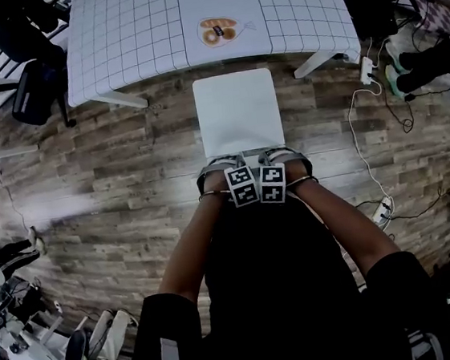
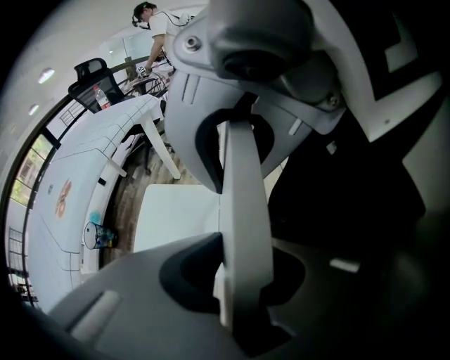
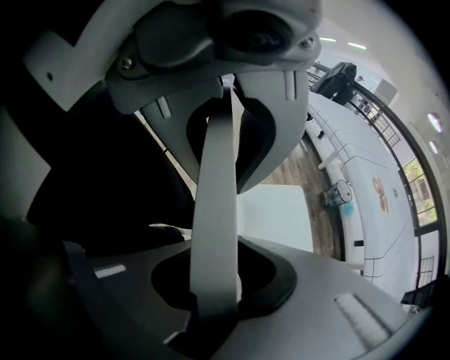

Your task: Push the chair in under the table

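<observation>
head view only: white chair seen from above, its seat on the near side of the table, front edge right at the table's near edge and not under it; both of the person's forearms reach to the side of the chair farthest from the table.
left gripper: clamped on the chair's backrest, whose thin white edge runs between the jaws.
right gripper: likewise closed on the backrest, just beside the left one, both pointing steeply down.
gripper views only: a clear cup with something blue in it, low by the table's near edge; whether it stands on the floor i cannot tell. the head view does not show it.
left gripper view only: a person standing beyond the table's far side.
surface: white table top with a thin grid and a doughnut print near its near edge.
room: wood-plank floor on the near side of the table; railing and windows past its far end.
around: black office chair off the table's left corner; power strip and cables by its right leg.
in the way: floor between chair and table looks bare.
</observation>
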